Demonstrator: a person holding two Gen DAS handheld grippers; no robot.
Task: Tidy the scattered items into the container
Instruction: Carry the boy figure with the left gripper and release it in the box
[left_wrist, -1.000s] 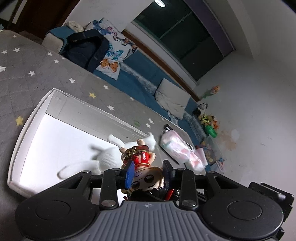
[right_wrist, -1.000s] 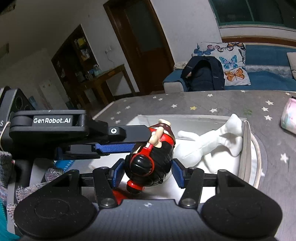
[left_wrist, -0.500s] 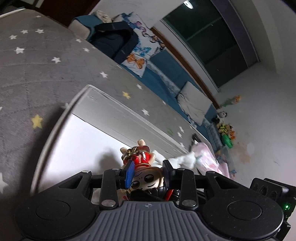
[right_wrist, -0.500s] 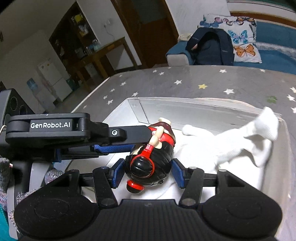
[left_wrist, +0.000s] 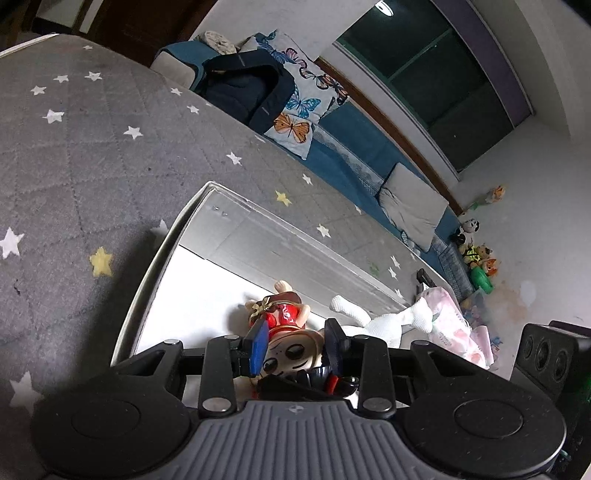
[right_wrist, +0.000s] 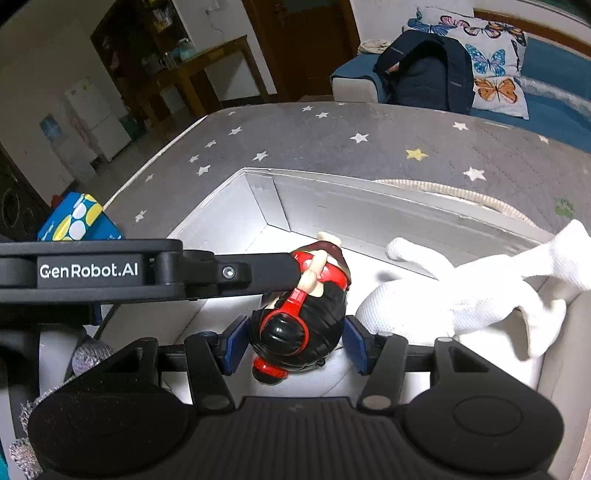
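Note:
A doll in a red dress (left_wrist: 284, 317), with black hair and red headphones (right_wrist: 299, 332), hangs low inside the white box (left_wrist: 258, 229), near its far left corner (right_wrist: 332, 206). My left gripper (left_wrist: 295, 347) is shut on the doll, its blue pads pressing both sides of the face. In the right wrist view its finger (right_wrist: 258, 271) comes in from the left to the doll's body. My right gripper (right_wrist: 295, 345) is shut on the doll's head from behind. A white plush toy (right_wrist: 443, 302) lies in the box just right of the doll (left_wrist: 384, 321).
The box stands on a grey mat with stars (left_wrist: 92, 147). A pink and white packet (left_wrist: 450, 317) lies beyond the box's right end. A blue box with dots (right_wrist: 77, 218) sits off the mat at left. A dark backpack (right_wrist: 428, 77) rests on the sofa behind.
Both grippers have carried the doll lower into the box and toward its far left corner. The plush toy now sits further right in both views. Neither grip has changed.

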